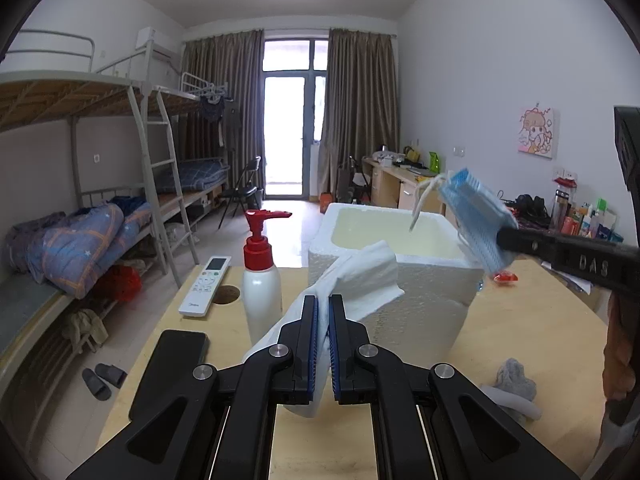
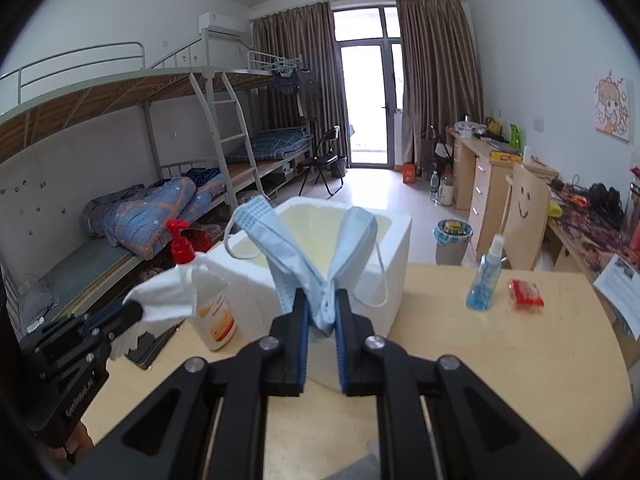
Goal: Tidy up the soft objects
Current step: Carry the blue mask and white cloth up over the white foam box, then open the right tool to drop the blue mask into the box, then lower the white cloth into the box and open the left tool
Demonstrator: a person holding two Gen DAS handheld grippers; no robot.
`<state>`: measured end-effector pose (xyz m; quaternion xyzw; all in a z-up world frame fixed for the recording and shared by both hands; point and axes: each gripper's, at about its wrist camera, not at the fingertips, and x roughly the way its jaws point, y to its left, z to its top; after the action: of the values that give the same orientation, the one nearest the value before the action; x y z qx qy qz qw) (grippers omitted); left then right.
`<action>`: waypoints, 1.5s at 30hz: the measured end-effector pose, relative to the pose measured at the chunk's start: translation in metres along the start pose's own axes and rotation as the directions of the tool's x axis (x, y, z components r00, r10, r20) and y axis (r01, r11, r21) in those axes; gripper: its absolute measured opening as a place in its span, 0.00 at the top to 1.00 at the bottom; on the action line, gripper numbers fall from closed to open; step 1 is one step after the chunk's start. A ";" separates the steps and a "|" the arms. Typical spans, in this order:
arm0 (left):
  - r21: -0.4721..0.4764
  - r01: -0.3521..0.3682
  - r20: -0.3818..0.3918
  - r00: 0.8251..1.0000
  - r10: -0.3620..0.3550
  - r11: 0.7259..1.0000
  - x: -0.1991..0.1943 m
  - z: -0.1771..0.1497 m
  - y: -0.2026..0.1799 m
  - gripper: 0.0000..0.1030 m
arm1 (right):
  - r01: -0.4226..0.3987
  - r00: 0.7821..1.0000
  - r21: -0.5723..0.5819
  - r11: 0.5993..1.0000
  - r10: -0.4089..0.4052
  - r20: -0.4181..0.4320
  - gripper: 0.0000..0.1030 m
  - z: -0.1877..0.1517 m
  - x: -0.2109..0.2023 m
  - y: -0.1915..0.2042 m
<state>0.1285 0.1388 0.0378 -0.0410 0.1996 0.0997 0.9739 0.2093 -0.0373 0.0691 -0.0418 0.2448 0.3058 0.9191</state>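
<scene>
My left gripper (image 1: 323,308) is shut on a white tissue (image 1: 360,280) and holds it up just in front of the white foam box (image 1: 424,288). My right gripper (image 2: 322,300) is shut on a folded blue face mask (image 2: 304,248) and holds it at the box's near rim (image 2: 396,248). The mask (image 1: 476,220) also shows in the left wrist view above the box's right edge. The tissue (image 2: 164,292) shows in the right wrist view left of the box. A grey sock (image 1: 514,380) lies on the wooden table (image 1: 532,320) at the right.
On the table stand a white pump bottle with a red top (image 1: 262,280), a white remote (image 1: 206,286), a black phone (image 1: 172,364), a blue spray bottle (image 2: 486,276) and a red packet (image 2: 526,294). Bunk beds stand left, desks right.
</scene>
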 end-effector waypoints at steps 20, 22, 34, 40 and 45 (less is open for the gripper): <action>-0.042 0.003 -0.033 0.999 -0.004 0.999 0.014 -0.004 0.018 0.94 | -0.014 0.999 0.030 0.999 0.015 -0.049 0.82 0.029 0.060 -0.008; -0.041 0.002 -0.033 0.999 -0.004 0.999 0.014 -0.004 0.018 0.94 | -0.005 0.998 0.035 0.999 0.007 -0.062 0.73 0.027 0.065 -0.010; -0.045 -0.005 -0.029 1.000 0.004 0.999 0.010 -0.002 0.018 0.94 | -0.051 0.997 0.094 0.994 0.056 -0.051 0.29 0.024 0.046 -0.019; -0.028 0.020 -0.031 0.999 -0.021 0.999 0.009 0.002 0.011 0.94 | -0.042 0.999 0.074 0.996 0.043 -0.016 0.14 0.010 0.021 -0.015; -0.008 0.030 -0.032 0.999 -0.030 1.000 0.009 0.011 0.002 0.94 | -0.050 0.999 0.061 0.997 0.050 0.006 0.08 -0.003 0.010 -0.021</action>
<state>0.1406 0.1433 0.0440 -0.0491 0.2141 0.0852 0.9719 0.2270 -0.0500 0.0602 -0.0066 0.2528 0.3212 0.9126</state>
